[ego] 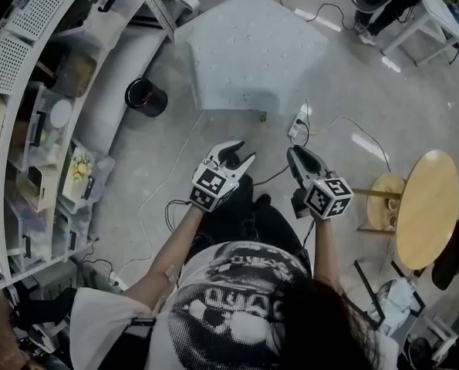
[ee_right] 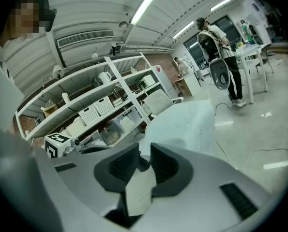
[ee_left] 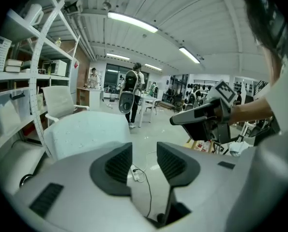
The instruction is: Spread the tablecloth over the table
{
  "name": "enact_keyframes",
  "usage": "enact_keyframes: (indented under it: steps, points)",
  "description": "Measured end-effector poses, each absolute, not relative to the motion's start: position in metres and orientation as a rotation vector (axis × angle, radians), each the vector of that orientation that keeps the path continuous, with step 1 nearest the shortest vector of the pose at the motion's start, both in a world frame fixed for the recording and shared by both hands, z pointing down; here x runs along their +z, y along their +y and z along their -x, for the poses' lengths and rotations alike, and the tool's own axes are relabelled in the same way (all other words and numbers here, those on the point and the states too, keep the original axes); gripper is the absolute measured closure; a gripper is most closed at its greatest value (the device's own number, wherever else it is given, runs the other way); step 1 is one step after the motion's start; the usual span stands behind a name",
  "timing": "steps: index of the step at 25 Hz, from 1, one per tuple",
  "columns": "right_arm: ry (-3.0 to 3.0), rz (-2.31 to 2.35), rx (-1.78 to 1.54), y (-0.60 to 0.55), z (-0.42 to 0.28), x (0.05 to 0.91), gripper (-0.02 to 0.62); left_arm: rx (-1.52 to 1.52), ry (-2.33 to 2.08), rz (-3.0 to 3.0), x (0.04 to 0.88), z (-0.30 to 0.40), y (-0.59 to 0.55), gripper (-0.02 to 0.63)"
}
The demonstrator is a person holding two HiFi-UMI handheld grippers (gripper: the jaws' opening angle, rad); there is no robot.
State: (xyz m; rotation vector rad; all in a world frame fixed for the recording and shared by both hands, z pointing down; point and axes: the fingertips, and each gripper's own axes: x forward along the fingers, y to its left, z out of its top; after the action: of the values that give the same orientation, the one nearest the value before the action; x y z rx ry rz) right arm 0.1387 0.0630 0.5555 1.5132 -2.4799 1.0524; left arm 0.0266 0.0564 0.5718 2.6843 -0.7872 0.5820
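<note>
You hold your left gripper [ego: 239, 154] up in front of you, its fingers wide apart with nothing between them. Your right gripper [ego: 298, 156] is just beside it, its fingers parted by a narrower gap and also empty. The pale tablecloth [ego: 248, 52] lies spread over the desk, well ahead of both grippers and near the black bin [ego: 145, 97].

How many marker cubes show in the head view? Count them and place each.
2. One marker cube sits on the left gripper, one on the right gripper; none seems hidden.
</note>
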Motion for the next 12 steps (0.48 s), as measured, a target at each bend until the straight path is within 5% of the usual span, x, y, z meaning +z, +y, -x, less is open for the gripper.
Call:
enact_keyframes:
  steps: [12]
  points:
    - [-2.608,-1.534,0.857,0.121,-0.154,0.487,0.535,0.363,-0.828,-2.825,0.488,-0.035,0.106,0.486]
